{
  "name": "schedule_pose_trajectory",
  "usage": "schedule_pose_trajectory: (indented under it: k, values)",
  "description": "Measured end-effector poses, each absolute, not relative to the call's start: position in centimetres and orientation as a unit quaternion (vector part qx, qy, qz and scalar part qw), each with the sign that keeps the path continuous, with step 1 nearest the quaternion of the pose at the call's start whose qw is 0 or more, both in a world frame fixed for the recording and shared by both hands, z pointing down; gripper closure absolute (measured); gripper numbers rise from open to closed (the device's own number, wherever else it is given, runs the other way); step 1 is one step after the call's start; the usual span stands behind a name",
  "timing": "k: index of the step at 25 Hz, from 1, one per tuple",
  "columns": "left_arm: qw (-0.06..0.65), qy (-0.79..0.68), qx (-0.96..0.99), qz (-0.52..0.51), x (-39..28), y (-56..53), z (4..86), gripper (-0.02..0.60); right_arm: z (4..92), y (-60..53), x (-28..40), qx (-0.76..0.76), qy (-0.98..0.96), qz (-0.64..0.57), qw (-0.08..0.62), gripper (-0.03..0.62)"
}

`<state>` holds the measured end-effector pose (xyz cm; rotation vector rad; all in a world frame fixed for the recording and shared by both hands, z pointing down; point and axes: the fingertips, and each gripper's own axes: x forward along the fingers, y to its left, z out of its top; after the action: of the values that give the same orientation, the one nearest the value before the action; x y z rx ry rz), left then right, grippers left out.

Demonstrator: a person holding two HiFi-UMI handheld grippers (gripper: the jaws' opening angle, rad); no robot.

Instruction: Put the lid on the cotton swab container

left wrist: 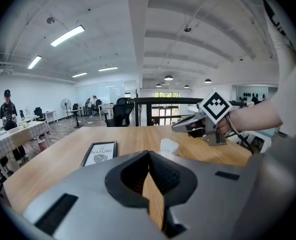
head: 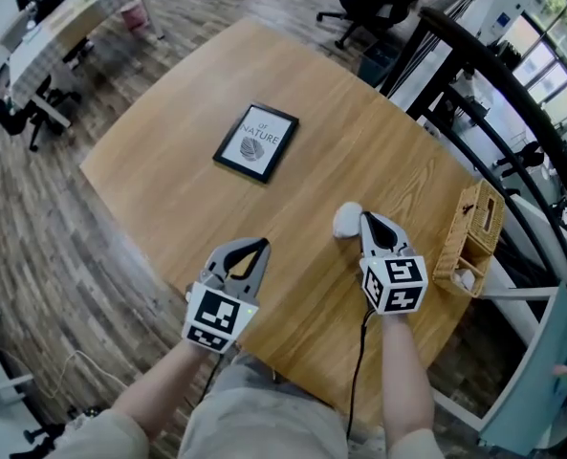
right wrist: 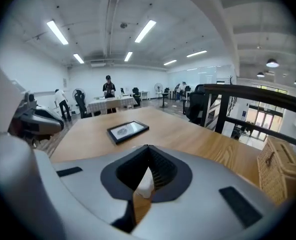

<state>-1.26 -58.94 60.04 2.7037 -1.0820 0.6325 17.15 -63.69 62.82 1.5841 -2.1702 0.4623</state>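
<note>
Pointing forward, right gripper [head: 366, 217] beside container [head: 346, 221]

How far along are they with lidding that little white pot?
Done: unclear; the white container stands on the table as one small piece, no separate lid in sight. In hand: nothing; left gripper and right gripper are both shut, the right's tip beside the container. Left: perhaps nothing, if that lid is already on.

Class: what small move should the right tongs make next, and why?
Probably open the right tongs: they are shut and empty, tips beside the white container on the table, so nothing can be grasped yet.
</note>
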Motion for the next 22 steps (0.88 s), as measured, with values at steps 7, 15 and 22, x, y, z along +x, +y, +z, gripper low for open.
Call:
schedule_pose_trajectory:
  k: [7,15,22]
  values:
    - [0.053,-0.36,0.912,0.189,-1.6,-57.7,52.8,0.558,51.9,-57.5,15.8,0.57,-0.797,0.153,0.127,0.569]
    - [0.02,-0.355,0.921,0.159,-2.0,-54.7,44.7,0.558,42.2,-49.2,14.2,0.575,-0.805,0.13,0.072,0.569]
    - [0.005,-0.347,0.928,0.139,-2.7,-51.1,39.9,0.558,36.6,-43.5,13.3,0.58,-0.805,0.118,0.044,0.569]
